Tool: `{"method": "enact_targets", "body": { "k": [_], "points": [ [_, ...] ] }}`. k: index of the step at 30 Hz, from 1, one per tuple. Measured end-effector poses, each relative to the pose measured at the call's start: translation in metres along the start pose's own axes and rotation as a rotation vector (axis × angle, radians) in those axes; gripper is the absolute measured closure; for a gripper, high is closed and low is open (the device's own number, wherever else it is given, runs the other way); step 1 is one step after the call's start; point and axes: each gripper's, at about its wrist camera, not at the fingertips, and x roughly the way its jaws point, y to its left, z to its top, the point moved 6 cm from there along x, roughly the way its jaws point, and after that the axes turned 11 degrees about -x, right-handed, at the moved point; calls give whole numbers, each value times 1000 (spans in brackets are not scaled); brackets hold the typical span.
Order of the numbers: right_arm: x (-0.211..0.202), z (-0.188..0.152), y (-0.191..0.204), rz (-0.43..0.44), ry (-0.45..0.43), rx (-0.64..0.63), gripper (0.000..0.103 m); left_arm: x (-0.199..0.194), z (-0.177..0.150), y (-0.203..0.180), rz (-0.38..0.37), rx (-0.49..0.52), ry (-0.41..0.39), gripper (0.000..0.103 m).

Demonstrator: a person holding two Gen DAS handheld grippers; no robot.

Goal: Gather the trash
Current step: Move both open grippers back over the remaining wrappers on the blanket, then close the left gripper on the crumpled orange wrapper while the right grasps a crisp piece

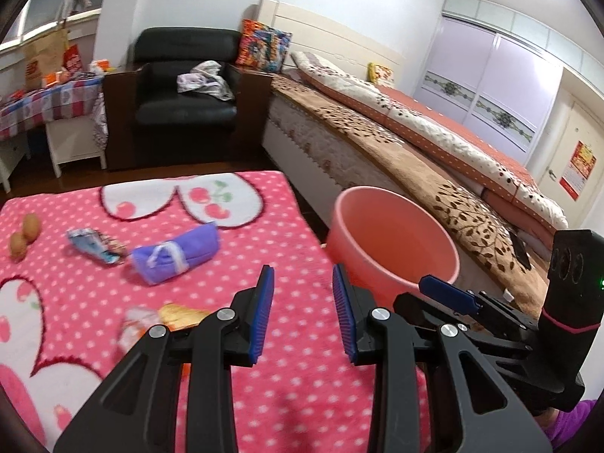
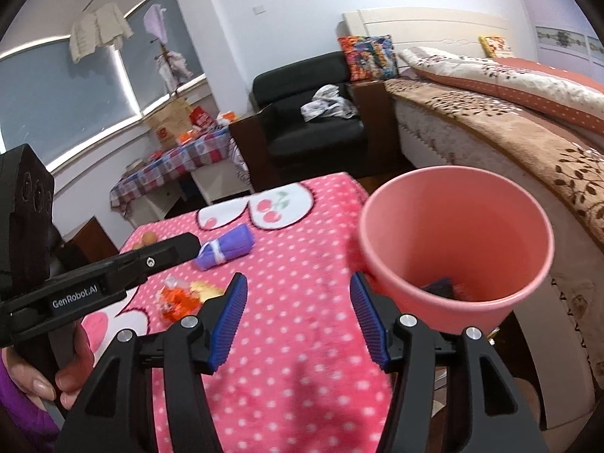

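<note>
A pink bucket (image 1: 392,241) stands just off the right edge of the pink dotted blanket (image 1: 294,370). In the right wrist view the bucket (image 2: 453,234) holds a dark scrap (image 2: 441,287) at its bottom. On the blanket lie a purple cloth roll (image 1: 175,255), a blue-silver wrapper (image 1: 94,245) and an orange-yellow wrapper (image 1: 177,315). My left gripper (image 1: 302,279) is open over the blanket with nothing between its pads. My right gripper (image 2: 298,287) is open and empty too, its right finger close to the bucket's near wall. The orange wrapper (image 2: 177,300) lies to its left.
Two small brown round things (image 1: 24,234) sit at the blanket's far left. A bed (image 1: 434,143) runs along the right behind the bucket. A black armchair (image 1: 185,90) and a cluttered checked table (image 1: 49,102) stand at the back. A hand (image 2: 71,370) holds the left gripper.
</note>
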Motion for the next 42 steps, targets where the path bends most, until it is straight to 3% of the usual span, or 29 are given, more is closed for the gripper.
{"method": "enact_targets", "body": {
  "k": [13, 22, 32, 42],
  "points": [
    [24, -10, 39, 67, 57, -84, 47, -25, -21, 75, 137, -100, 4, 71],
    [36, -20, 52, 108, 104, -122, 47, -22, -30, 114, 222, -166, 21, 71],
    [45, -25, 58, 117, 134, -135, 47, 6, -32, 121, 230, -183, 59, 71],
    [58, -24, 66, 131, 158, -139, 47, 2, -33, 127, 159, -235, 55, 75]
  ]
}}
